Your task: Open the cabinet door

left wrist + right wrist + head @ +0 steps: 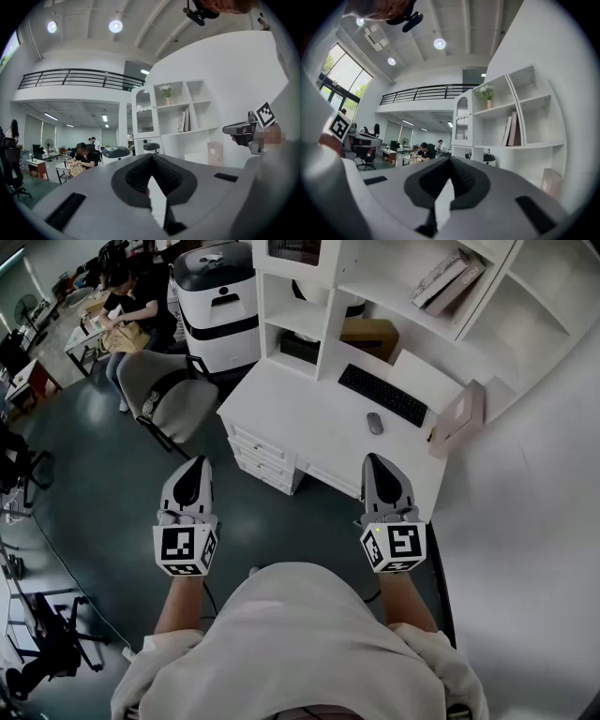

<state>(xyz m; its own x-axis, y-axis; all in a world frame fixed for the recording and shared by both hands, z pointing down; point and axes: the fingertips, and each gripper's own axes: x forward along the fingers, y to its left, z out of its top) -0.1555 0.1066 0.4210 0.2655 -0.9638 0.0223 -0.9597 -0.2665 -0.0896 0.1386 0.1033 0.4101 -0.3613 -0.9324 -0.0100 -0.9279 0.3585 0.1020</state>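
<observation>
The white cabinet with its arched glass door [144, 112] stands on the left end of the desk's shelf unit; it is also the cabinet door [461, 123] in the right gripper view and the door [293, 249] at the top of the head view. The door looks closed. My left gripper [198, 461] and right gripper [374, 458] are held level side by side in front of the white desk [309, 423], well short of the cabinet. Both are shut with nothing between the jaws: left gripper [151, 157], right gripper [450, 161].
A keyboard [382, 394], a mouse [374, 423] and a leaning pink box [459, 418] are on the desk. Drawers [261, 457] face the front left. A grey chair [173, 395] and a white machine [216, 301] stand to the left. A seated person [127, 320] is far left.
</observation>
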